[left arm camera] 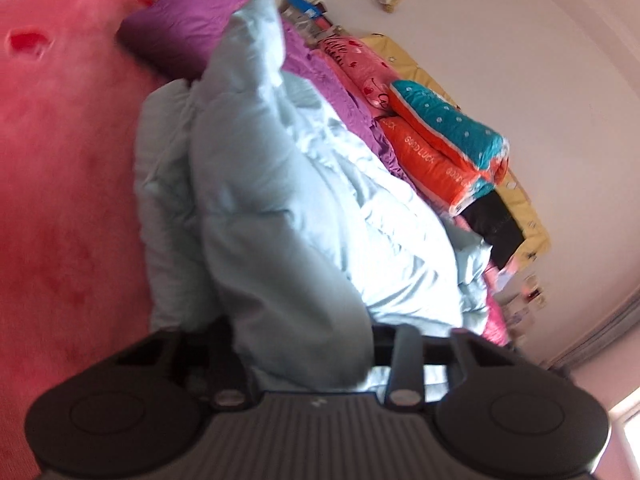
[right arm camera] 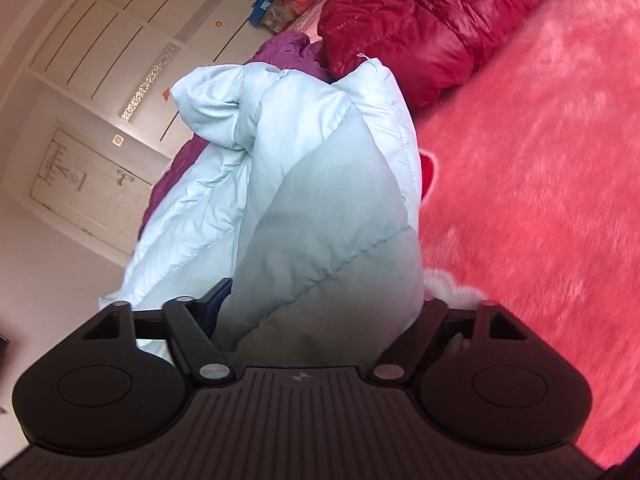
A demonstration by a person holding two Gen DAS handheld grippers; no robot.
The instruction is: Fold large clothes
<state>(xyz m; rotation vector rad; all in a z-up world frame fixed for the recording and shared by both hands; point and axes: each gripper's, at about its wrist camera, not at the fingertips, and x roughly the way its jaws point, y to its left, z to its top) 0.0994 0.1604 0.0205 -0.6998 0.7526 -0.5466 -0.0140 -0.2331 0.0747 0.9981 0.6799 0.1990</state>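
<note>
- Spreading across the bed: pink fleece (left arm camera: 60, 168), fuzzy, with red patches.
- Standing behind: white wall (left arm camera: 520, 60) in the left wrist view, pale panelled wardrobe (right arm camera: 120, 60) in the right wrist view.
- Piling up along the wall: folded quilts (left arm camera: 440, 136) in orange, teal and pink, over a yellow sheet (left arm camera: 524, 216).
- Lying on the fleece: pale blue jacket (left arm camera: 280, 200), padded and quilted, bunched into thick folds.
- Running lengthwise away from both cameras, with the near end at the grippers and the far end rising toward the purple coat (left arm camera: 192, 24).
- Resting beside the far end in the right wrist view: red coat (right arm camera: 420, 20), glossy and puffy, touching the jacket's upper edge.
- Pointing forward and somewhat downward along the jacket: left gripper (left arm camera: 304, 344), rolled so that the bed is tilting steeply in view.
- Closing narrowly around a fat fold of jacket, with cloth filling the gap and bulging over the fingers; fingertips hidden under cloth, yet the fold looking pinched.
- Pointing likewise forward and down: right gripper (right arm camera: 320, 308), also rolled, with fleece sloping off to the right.
- Standing wide, with a broad padded panel of jacket filling the whole gap from one finger to the other; pads hidden, so grip or mere contact not being clear.
- Showing no hand or sleeve in either view.
</note>
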